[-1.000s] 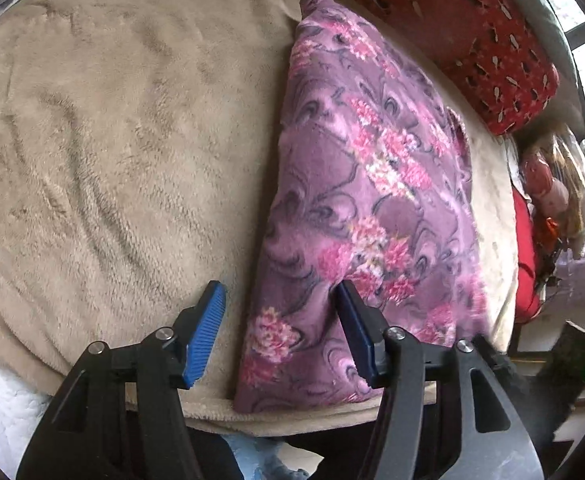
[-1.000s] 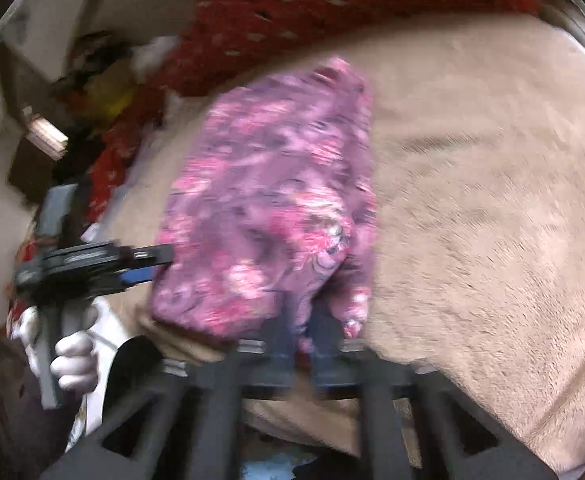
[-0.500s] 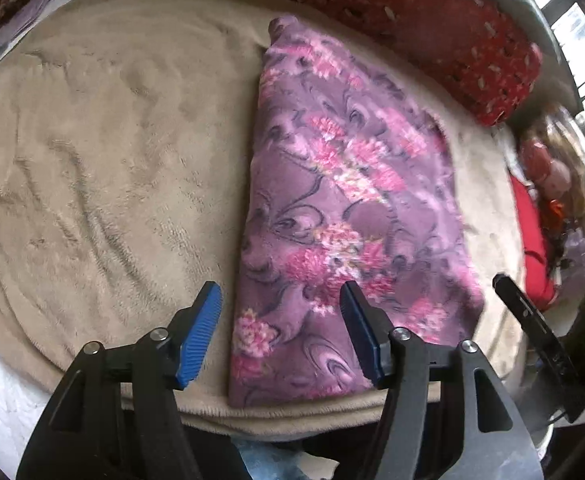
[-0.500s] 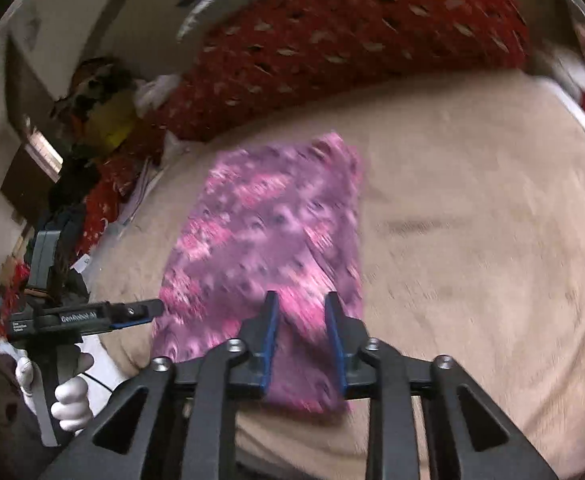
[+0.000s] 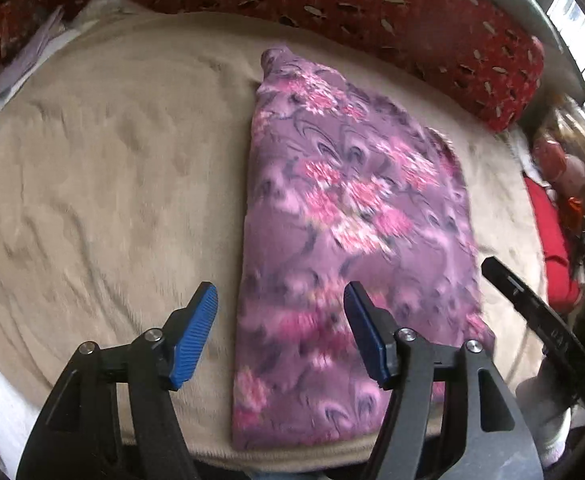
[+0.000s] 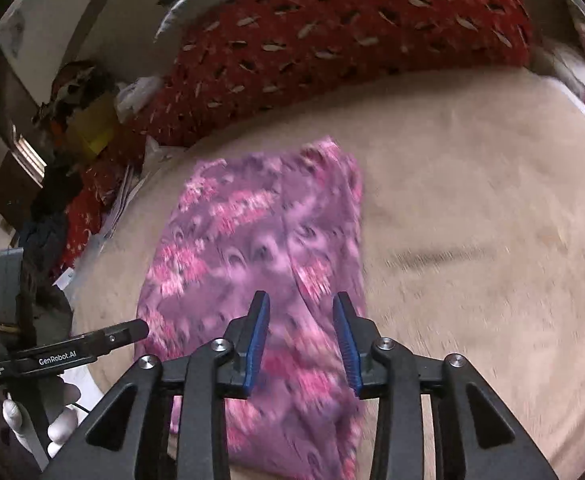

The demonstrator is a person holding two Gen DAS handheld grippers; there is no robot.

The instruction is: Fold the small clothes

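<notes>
Seemingly folded purple garment (image 5: 352, 240) on blanket (image 5: 112, 160)

Both grippers are tilting downward: left gripper (image 5: 280, 336) is opening wide, right gripper (image 6: 301, 340) is opening too, nothing between their fingers.

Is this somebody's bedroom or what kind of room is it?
Probably a bedroom or living room at home. A purple flowered cloth lies folded on a soft beige blanket, a long red patterned cushion lies behind it, and a window sits at the edge.
</notes>
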